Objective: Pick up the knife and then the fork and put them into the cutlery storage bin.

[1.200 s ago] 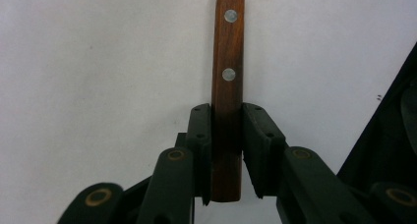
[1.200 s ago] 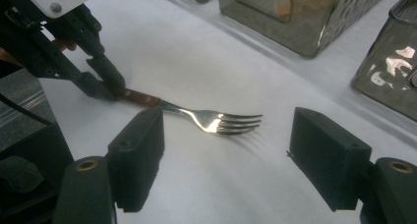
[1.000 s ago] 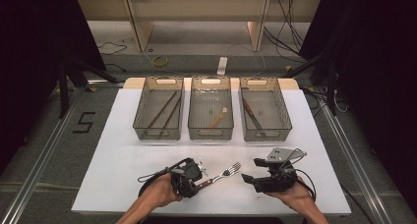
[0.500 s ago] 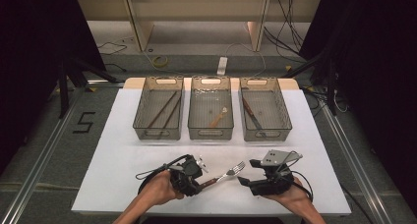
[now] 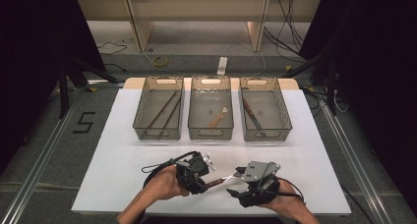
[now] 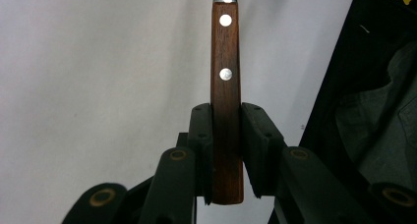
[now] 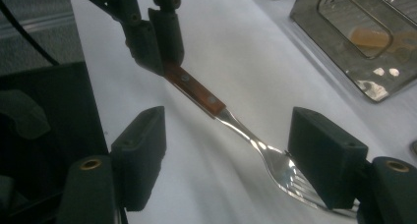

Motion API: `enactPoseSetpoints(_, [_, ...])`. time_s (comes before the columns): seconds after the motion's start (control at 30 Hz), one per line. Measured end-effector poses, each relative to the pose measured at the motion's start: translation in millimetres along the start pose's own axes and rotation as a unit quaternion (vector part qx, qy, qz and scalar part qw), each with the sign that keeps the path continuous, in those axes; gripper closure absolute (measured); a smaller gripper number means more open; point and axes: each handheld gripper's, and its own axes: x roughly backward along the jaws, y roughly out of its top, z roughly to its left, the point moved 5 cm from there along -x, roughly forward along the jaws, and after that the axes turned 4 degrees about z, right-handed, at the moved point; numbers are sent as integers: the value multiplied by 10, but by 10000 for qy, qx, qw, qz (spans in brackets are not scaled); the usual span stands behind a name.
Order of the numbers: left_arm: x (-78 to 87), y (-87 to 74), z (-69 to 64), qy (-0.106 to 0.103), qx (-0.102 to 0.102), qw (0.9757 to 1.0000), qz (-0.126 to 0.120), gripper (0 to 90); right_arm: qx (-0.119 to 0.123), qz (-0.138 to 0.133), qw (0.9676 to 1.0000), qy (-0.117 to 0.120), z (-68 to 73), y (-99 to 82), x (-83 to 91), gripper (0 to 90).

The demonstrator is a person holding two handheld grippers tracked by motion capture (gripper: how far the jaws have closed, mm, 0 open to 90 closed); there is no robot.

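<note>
A fork (image 5: 223, 180) with a brown riveted wooden handle (image 6: 226, 76) and shiny metal tines (image 7: 290, 175) hangs just above the white table near the front edge. My left gripper (image 5: 206, 184) is shut on the handle's end, one pad on each side (image 6: 226, 135). In the right gripper view that gripper (image 7: 157, 42) holds the fork slanting down toward me. My right gripper (image 5: 235, 182) faces it from the right. Its jaws (image 7: 233, 153) have just been closing a little but stand wide apart. The fork's neck and tines lie between them, unpressed.
Three clear bins stand in a row at the back of the white sheet: the left bin (image 5: 158, 130) holds dark sticks, the middle bin (image 5: 210, 131) a wooden spoon, the right bin (image 5: 268, 131) a knife. A bin's handle end (image 7: 344, 32) lies near my right gripper.
My right gripper has slid left until the fork's tines lie between its jaws. The left gripper has raised the fork slightly.
</note>
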Motion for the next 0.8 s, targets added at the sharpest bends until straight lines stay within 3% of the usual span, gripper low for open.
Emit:
enactPoseSetpoints(0.17, [-1,83,-53,-97,-125,9999,63,753,358,207,9991,-55,49,1,-59,340])
enactPoseSetpoints(0.3, [-1,136,-100,-183,-242,9995,96,753,725,387,9966,-75,98,-19,-126,360])
enactPoseSetpoints(0.53, [17,166,-150,-298,-372,9988,129,753,1277,565,9901,-107,174,-40,-206,418])
enactPoseSetpoints(0.8, [48,189,-185,-401,-529,9976,183,752,1724,745,9821,-107,236,-49,-257,483])
